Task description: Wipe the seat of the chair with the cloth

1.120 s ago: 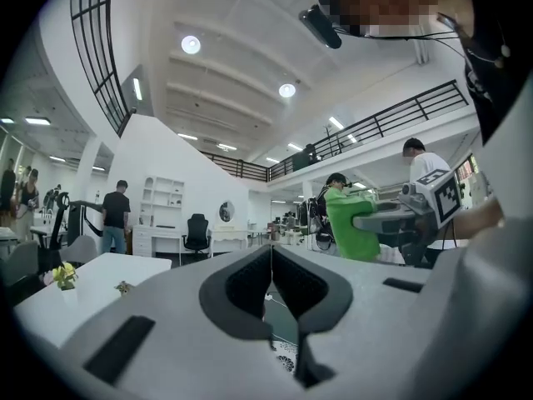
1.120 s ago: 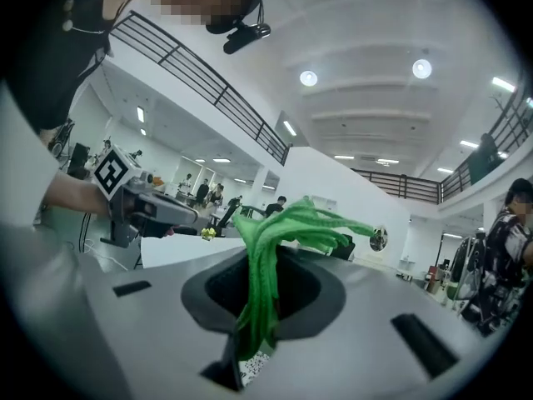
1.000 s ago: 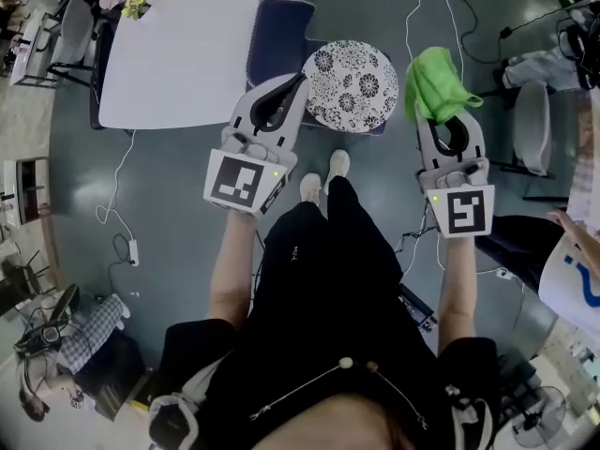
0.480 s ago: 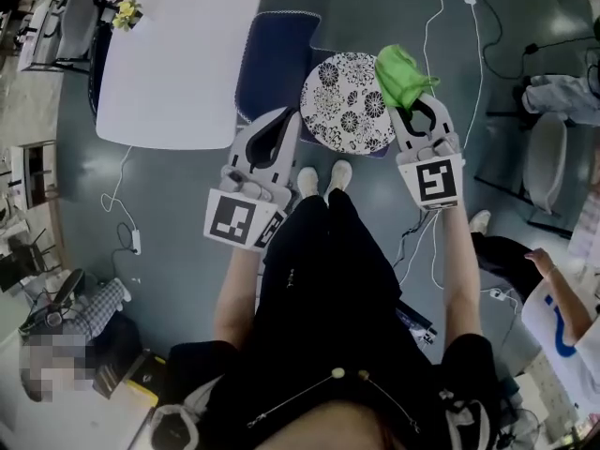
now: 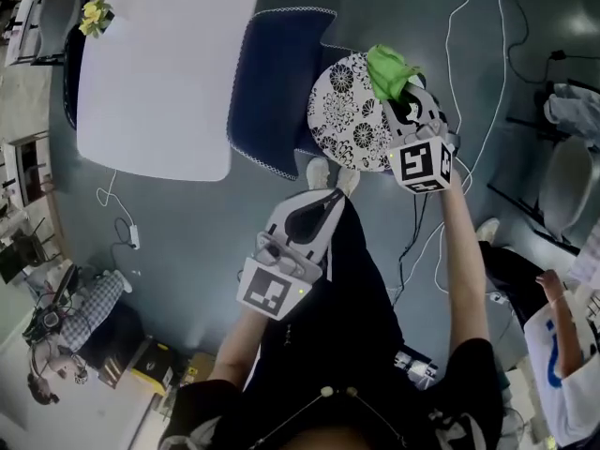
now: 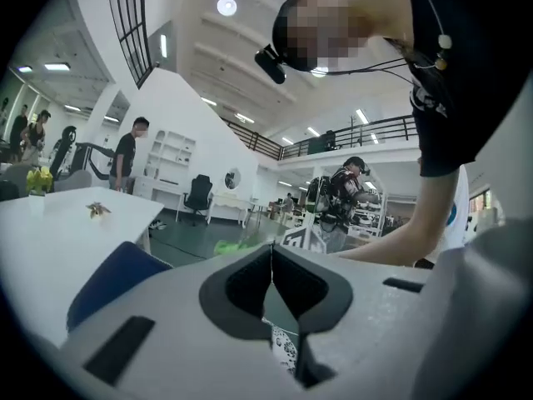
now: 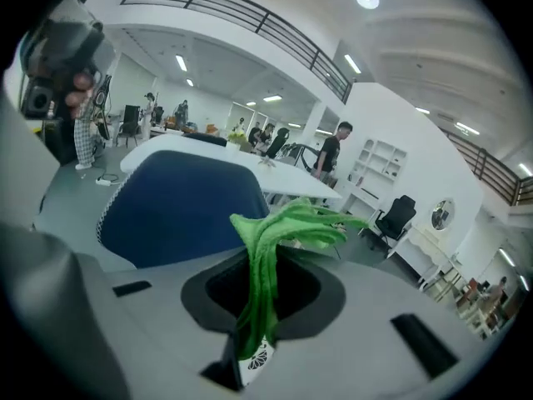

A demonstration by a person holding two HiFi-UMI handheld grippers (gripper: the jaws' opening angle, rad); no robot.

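The chair has a round black-and-white patterned seat and a dark blue back. My right gripper is shut on a green cloth, which bunches over the seat's far right edge. In the right gripper view the cloth stands up between the shut jaws, with the blue back behind it and a bit of seat pattern below. My left gripper is shut and holds nothing, low over my legs and short of the seat. Its view shows its tips closed, with the cloth far ahead.
A white table stands left of the chair, with yellow flowers at its far corner. White cables trail across the grey floor to the right, and a power strip lies at the left. Another person stands at the right edge.
My right gripper has carried the green cloth leftward from beside the chair onto the seat's right edge. My left gripper has drawn back toward my body, away from the seat.
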